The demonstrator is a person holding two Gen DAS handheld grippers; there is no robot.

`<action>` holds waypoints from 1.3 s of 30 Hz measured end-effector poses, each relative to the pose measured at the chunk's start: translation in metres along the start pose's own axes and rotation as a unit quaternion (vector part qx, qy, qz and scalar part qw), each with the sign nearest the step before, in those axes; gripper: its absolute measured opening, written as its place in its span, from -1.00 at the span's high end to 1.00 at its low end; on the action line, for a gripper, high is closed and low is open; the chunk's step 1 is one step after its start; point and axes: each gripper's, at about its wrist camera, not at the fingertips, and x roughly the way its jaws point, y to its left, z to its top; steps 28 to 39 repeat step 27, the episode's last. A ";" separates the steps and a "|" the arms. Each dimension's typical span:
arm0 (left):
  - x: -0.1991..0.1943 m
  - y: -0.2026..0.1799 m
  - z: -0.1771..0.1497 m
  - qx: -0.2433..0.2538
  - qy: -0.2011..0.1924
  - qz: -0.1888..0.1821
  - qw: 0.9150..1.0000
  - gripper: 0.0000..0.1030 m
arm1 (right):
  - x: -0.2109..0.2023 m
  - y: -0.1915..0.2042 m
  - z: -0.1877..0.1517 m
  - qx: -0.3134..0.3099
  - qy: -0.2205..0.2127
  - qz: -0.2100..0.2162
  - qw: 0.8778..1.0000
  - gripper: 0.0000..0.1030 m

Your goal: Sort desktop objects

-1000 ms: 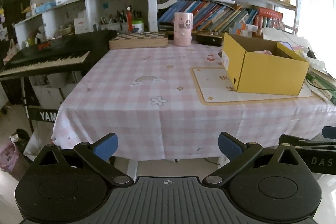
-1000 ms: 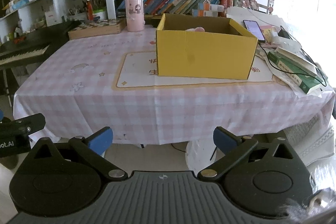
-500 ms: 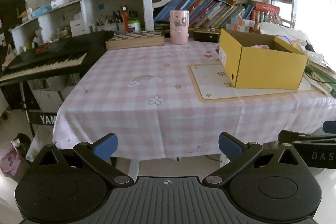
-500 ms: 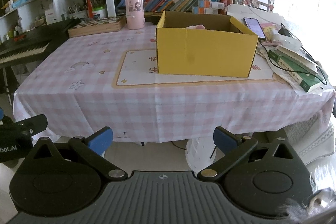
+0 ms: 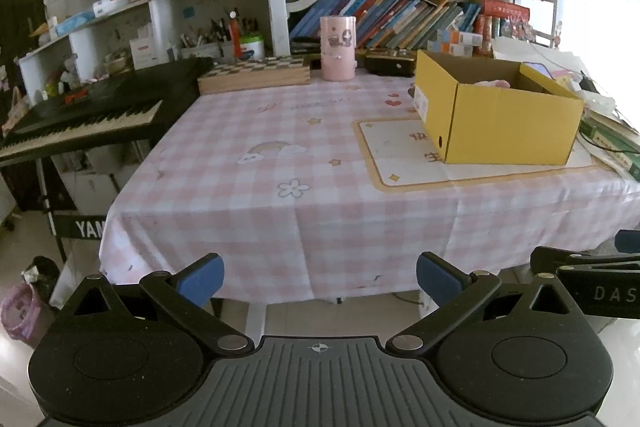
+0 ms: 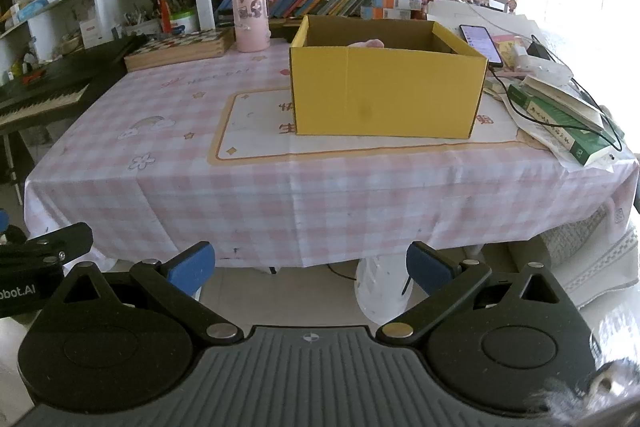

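Observation:
An open yellow cardboard box (image 5: pixel 500 119) (image 6: pixel 386 95) stands on a cream mat on the pink checked tablecloth (image 5: pixel 280 163) (image 6: pixel 248 179). Something pink (image 5: pixel 494 83) (image 6: pixel 366 43) shows over its rim; the rest inside is hidden. A pink cylinder holder (image 5: pixel 338 49) (image 6: pixel 251 19) stands at the table's back. My left gripper (image 5: pixel 320 277) is open and holds nothing, in front of and below the table's near edge. My right gripper (image 6: pixel 310 265) is also open with nothing in it, back from the near edge facing the box.
A wooden chessboard box (image 5: pixel 254 75) lies at the back. A keyboard piano (image 5: pixel 80 119) stands left of the table. Books, cables and a phone (image 6: pixel 480 43) pile on the right side (image 6: pixel 560 115). Shelves of books rise behind.
Both grippers have drawn slightly back and up from the table; the box and table look a little smaller and farther. Nothing on the table has moved.

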 end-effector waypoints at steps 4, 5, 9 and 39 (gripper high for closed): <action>0.000 0.000 0.000 0.000 0.000 0.000 1.000 -1.00 | 0.001 0.001 0.000 -0.001 0.002 0.003 1.000 -1.00; 0.000 0.000 0.000 0.000 0.000 -0.001 1.000 -1.00 | 0.001 0.001 0.000 -0.001 0.002 0.005 1.000 -1.00; 0.000 0.000 0.000 0.000 0.000 -0.001 1.000 -1.00 | 0.002 0.001 0.000 -0.001 0.005 0.007 1.000 -1.00; 0.003 0.005 0.001 -0.008 -0.011 -0.011 1.000 -1.00 | 0.006 0.006 -0.001 -0.003 0.012 0.008 1.000 -1.00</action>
